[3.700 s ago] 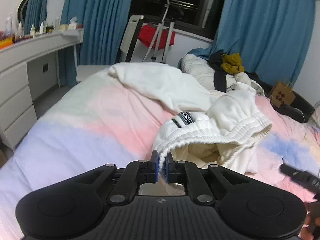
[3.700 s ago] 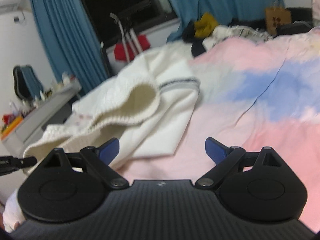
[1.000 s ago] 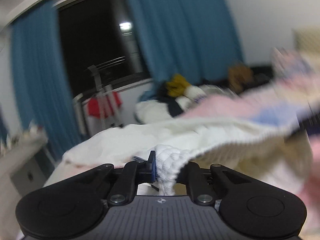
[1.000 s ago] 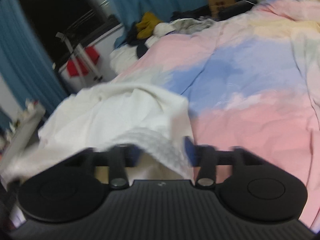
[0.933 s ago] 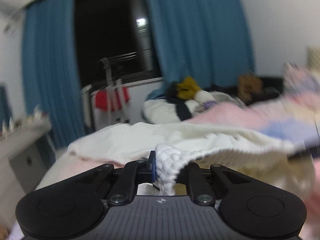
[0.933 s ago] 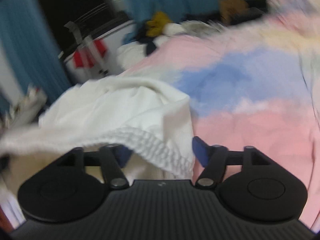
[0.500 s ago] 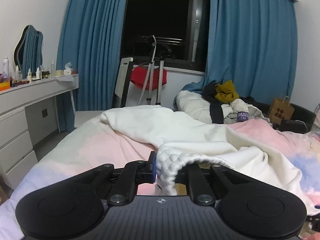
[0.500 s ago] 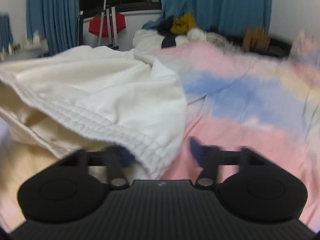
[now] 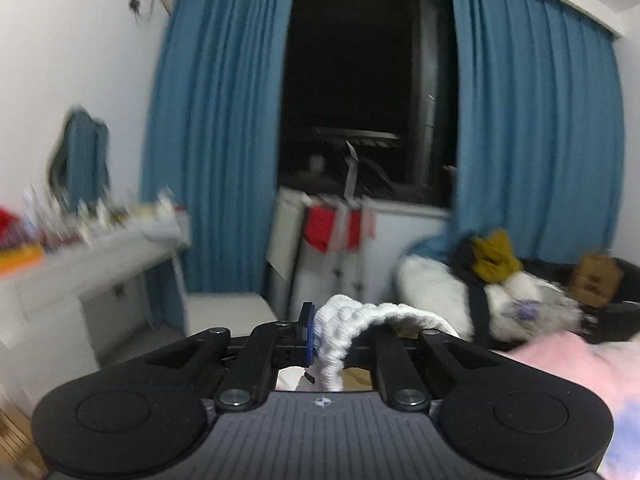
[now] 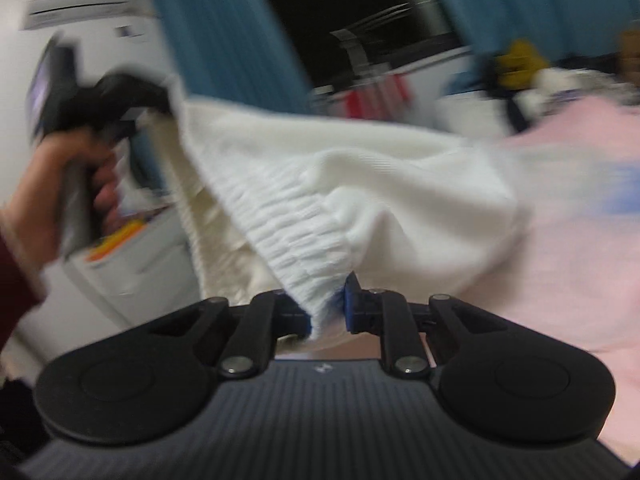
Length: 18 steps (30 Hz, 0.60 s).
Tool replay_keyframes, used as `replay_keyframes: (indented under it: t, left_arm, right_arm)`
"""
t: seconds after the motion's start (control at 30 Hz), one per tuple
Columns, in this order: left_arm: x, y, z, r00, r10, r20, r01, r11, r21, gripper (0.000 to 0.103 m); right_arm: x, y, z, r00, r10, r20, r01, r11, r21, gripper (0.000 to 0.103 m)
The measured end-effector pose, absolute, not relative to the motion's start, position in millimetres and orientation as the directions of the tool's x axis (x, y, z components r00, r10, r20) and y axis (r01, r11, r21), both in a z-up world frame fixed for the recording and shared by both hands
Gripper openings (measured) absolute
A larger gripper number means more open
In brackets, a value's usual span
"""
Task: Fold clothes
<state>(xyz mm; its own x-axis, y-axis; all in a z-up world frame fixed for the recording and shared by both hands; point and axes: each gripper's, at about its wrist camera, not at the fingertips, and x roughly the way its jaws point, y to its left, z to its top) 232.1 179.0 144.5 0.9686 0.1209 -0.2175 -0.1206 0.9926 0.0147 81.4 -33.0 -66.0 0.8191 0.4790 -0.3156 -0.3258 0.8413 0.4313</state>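
Holding the waistband of the white garment pinched in my left gripper, I've raised it off the bed since a moment ago. My right gripper, open earlier, now clamps the other end; blurred, but the band looks stretched between both, probably ready to lay flat

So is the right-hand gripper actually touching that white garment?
Touching. The right wrist view shows the right gripper shut on the white garment's ribbed waistband, fabric pinched between its blue pads.
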Motion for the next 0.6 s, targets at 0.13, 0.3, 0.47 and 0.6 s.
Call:
replay_keyframes:
  t: [0.13, 0.3, 0.47, 0.6]
  left_arm:
    - [255, 233, 136, 0.941, 0.259, -0.220, -0.241, 0.965, 0.105, 0.010]
    - [276, 309, 42, 0.843, 0.353, -0.406, -0.342, 0.934, 0.101, 0.010]
    - [266, 353, -27, 0.792, 0.353, -0.499, -0.406, 0.914, 0.003, 0.011]
    - [242, 367, -23, 0.813, 0.318, -0.488, -0.392, 0.918, -0.056, 0.032]
  right_arm:
    - [90, -2, -71, 0.785, 0.530, -0.322, -0.378, 0.821, 0.428, 0.018]
    - [104, 30, -88, 0.741, 0.558, -0.374, -0.417, 0.819, 0.394, 0.018]
    - [117, 62, -105, 0.693, 0.581, -0.427, -0.457, 0.812, 0.362, 0.019]
    - [128, 88, -119, 0.654, 0.594, -0.468, -0.489, 0.804, 0.337, 0.025]
